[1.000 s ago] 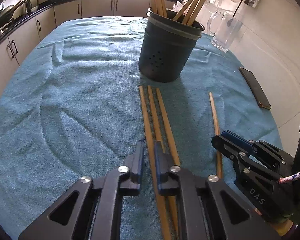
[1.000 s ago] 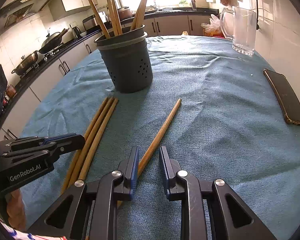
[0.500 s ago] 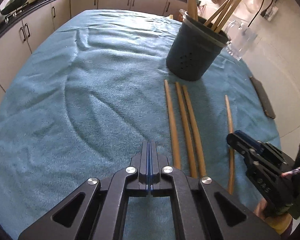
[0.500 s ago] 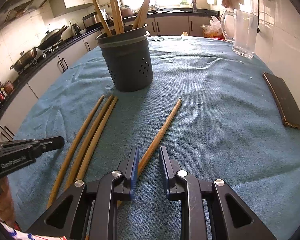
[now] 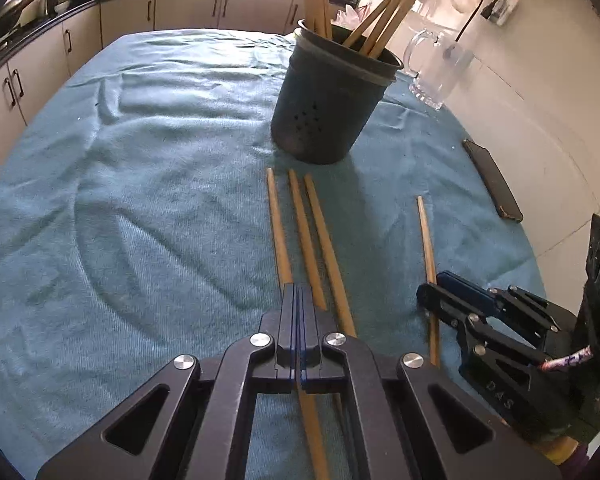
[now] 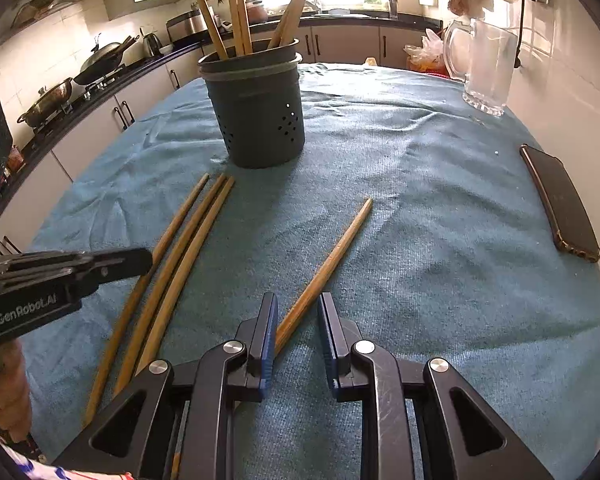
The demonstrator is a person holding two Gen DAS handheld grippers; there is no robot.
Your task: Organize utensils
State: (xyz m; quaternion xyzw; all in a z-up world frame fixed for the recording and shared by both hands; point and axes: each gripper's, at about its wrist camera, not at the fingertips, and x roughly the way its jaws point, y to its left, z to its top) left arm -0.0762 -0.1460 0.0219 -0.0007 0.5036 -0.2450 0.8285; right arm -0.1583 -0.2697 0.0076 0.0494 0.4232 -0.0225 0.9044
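Wooden chopsticks [image 5: 296, 236]: three side by side on teal cloth [image 5: 148, 200] before dark perforated holder [image 5: 332, 100]. Left gripper [image 5: 299, 312] clenched, seemingly empty (poor angle); may nudge sticks. Right gripper [image 6: 297, 320] parted astride lone chopstick [image 6: 332, 252]; could roll.

left wrist view: low over the blue cloth [image 5: 148, 184], facing down and ahead to the dark holder [image 5: 332, 100]
right wrist view: same, from its right
shared: holder, loose sticks [image 6: 324, 268], phone [image 6: 560, 200]
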